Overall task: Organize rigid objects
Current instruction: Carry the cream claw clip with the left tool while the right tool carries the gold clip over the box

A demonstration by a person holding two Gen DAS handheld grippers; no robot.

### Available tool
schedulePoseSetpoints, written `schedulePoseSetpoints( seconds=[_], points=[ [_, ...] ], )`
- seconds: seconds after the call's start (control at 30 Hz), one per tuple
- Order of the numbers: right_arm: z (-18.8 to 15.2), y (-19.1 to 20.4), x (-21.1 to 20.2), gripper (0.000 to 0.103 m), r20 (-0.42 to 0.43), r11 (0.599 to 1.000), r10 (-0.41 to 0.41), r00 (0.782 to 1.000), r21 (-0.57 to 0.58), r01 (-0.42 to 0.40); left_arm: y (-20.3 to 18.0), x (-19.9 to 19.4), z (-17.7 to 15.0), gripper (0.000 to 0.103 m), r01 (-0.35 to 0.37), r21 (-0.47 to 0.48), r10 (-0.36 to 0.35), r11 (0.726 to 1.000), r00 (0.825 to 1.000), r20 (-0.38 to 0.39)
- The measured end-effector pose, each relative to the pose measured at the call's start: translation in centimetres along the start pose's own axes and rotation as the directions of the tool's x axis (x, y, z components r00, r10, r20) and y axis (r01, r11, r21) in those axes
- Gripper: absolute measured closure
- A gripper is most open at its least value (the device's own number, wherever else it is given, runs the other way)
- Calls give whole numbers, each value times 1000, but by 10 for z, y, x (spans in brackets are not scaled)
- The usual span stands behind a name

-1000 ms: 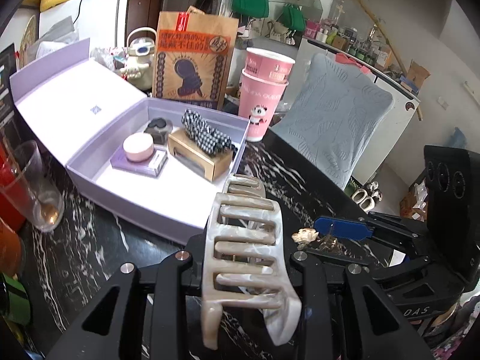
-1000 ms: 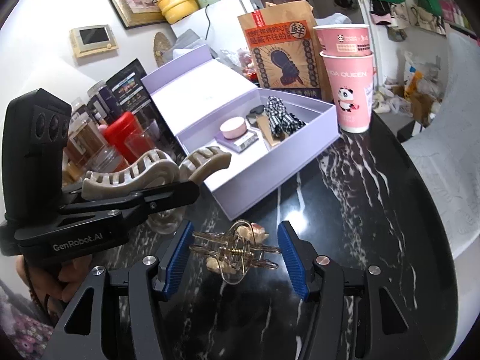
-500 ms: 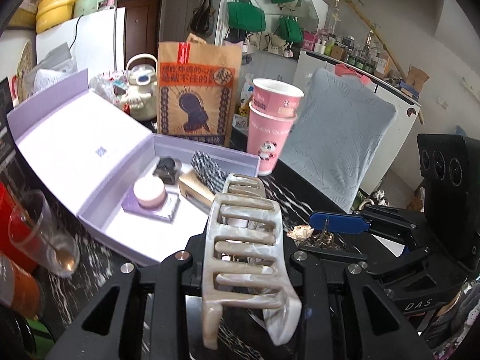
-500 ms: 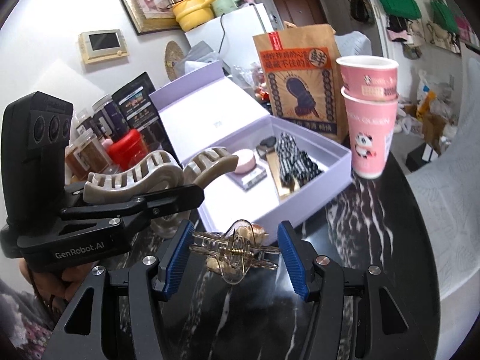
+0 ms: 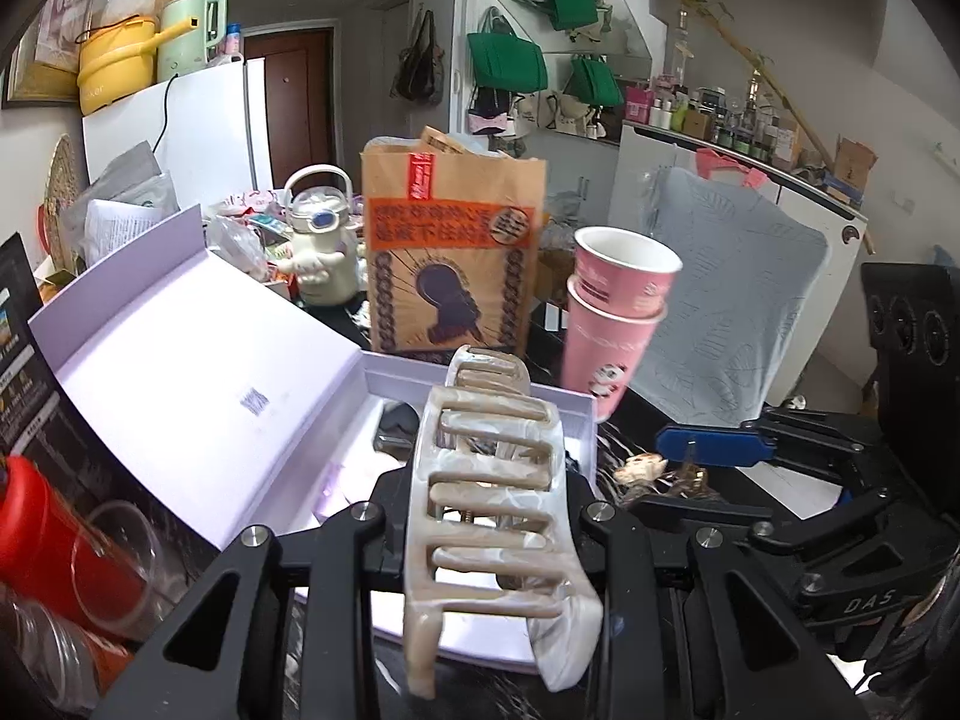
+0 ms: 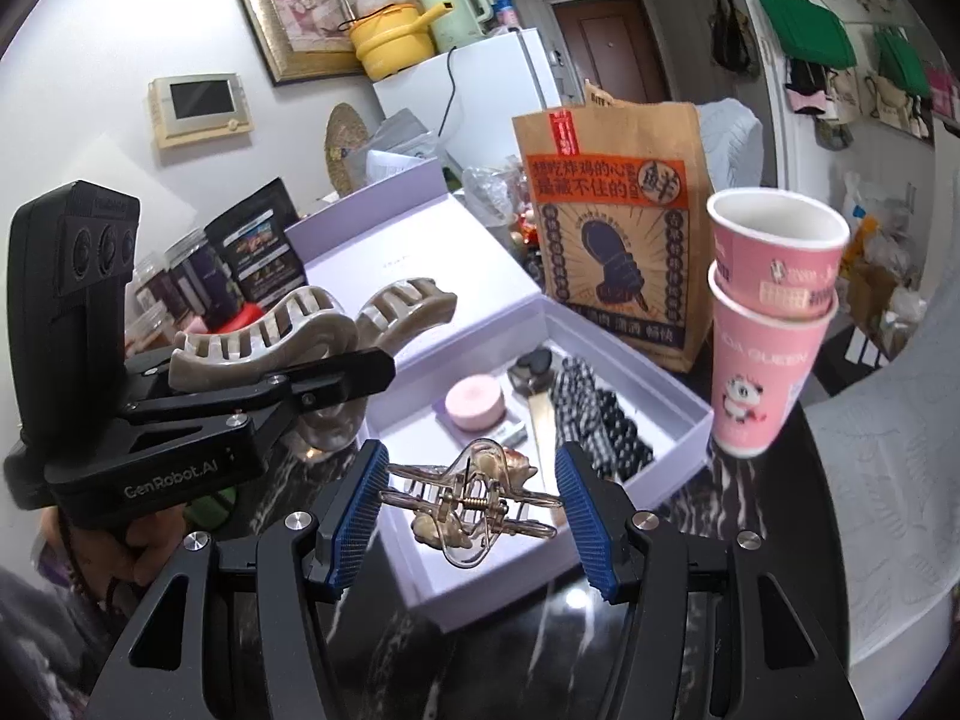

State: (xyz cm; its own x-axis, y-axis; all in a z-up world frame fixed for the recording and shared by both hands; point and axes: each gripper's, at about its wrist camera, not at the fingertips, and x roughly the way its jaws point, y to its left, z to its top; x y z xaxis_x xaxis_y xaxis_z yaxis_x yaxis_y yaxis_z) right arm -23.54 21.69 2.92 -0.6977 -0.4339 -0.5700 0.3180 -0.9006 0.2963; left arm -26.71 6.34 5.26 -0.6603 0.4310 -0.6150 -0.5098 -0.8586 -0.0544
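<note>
My left gripper (image 5: 486, 516) is shut on a large beige marbled hair claw (image 5: 492, 498), held above the near end of the open lilac box (image 5: 180, 396); the claw also shows in the right wrist view (image 6: 312, 330). My right gripper (image 6: 474, 510) is shut on a small gold wire hair clip (image 6: 474, 504) with a shell ornament, over the box's near wall (image 6: 498, 576). Inside the box lie a pink round tin (image 6: 474, 402), a dark small item (image 6: 534, 366) and a black-and-white checked piece (image 6: 600, 414).
A brown paper bag (image 6: 612, 228) stands behind the box. Two stacked pink paper cups (image 6: 768, 324) stand to its right. A clear glass (image 5: 114, 558) and a red container (image 5: 30, 528) stand at the left. The table top is black marble (image 6: 660, 630).
Both grippers have moved forward toward the box with their clips; the box now lies under and just ahead of them. Neither grip has changed.
</note>
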Motion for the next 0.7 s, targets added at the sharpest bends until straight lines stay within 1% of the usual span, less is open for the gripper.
schedulePoseSetpoints(
  seconds=[0.1, 0.2, 0.33, 0.43, 0.53, 0.7],
  points=[
    [11, -1, 3, 45, 8, 1000, -27, 1000, -16, 27, 9, 6, 8, 73, -8, -5, 8, 1000, 1000, -1],
    [22, -3, 7, 45, 13, 999, -35, 999, -31, 35, 19, 12, 17, 73, 15, -24, -15, 1000, 1000, -5],
    [36, -3, 11, 45, 25, 997, -57, 998, -60, 58, 26, 21, 26, 73, -24, -14, 24, 1000, 1000, -2],
    [44, -3, 16, 45, 32, 995, -67, 997, -75, 70, 32, 28, 32, 73, -30, -10, 30, 1000, 1000, -8],
    [51, -4, 24, 45, 34, 994, -69, 997, -84, 71, 38, 35, 34, 73, -47, -8, 46, 999, 999, -13],
    [55, -8, 44, 45, 21, 992, -87, 996, -93, 88, 48, 53, 29, 73, -53, -25, 52, 998, 997, -51]
  ],
)
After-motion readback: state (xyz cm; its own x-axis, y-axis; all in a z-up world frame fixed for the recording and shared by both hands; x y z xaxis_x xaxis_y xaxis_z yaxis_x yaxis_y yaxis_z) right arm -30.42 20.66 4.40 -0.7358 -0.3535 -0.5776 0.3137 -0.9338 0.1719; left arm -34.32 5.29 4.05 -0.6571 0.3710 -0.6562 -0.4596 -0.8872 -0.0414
